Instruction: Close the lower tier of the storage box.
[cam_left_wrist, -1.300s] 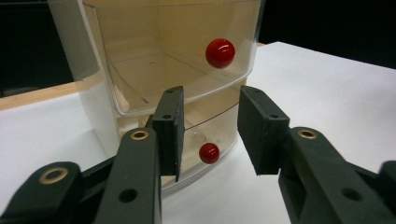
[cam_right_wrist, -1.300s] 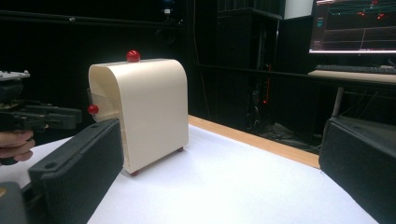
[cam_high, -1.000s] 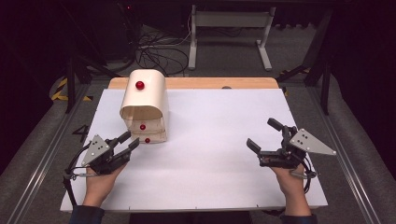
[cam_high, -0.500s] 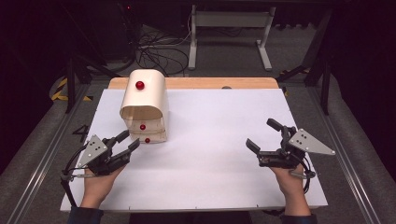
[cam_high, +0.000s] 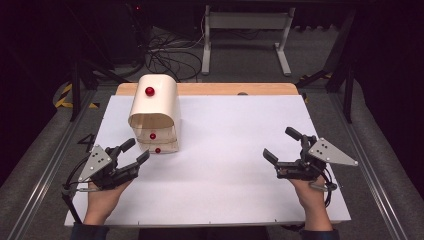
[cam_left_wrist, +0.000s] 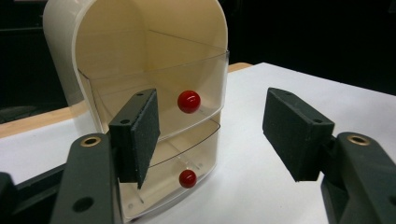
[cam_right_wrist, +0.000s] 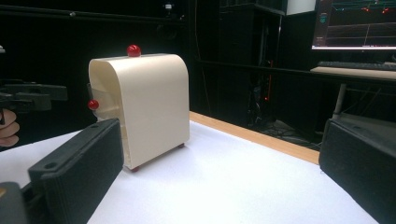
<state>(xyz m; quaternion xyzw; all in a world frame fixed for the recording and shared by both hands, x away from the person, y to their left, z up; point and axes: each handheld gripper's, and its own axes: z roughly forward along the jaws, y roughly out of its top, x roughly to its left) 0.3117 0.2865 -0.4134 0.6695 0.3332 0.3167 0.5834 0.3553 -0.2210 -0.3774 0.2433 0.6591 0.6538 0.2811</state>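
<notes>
Left gripper (cam_high: 136, 153), jaws just widening and empty, faces the cream arched plastic drawer cabinet (cam_high: 154, 112) near the worktop's far-left corner; right gripper (cam_high: 282, 146) released.

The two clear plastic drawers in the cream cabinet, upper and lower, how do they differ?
The upper clear drawer sits under the cabinet's arched top; the lower clear drawer sits near the white table surface. In the left gripper view, the upper drawer's red knob looks larger than the lower drawer's red knob. Both are transparent and look empty.
</notes>
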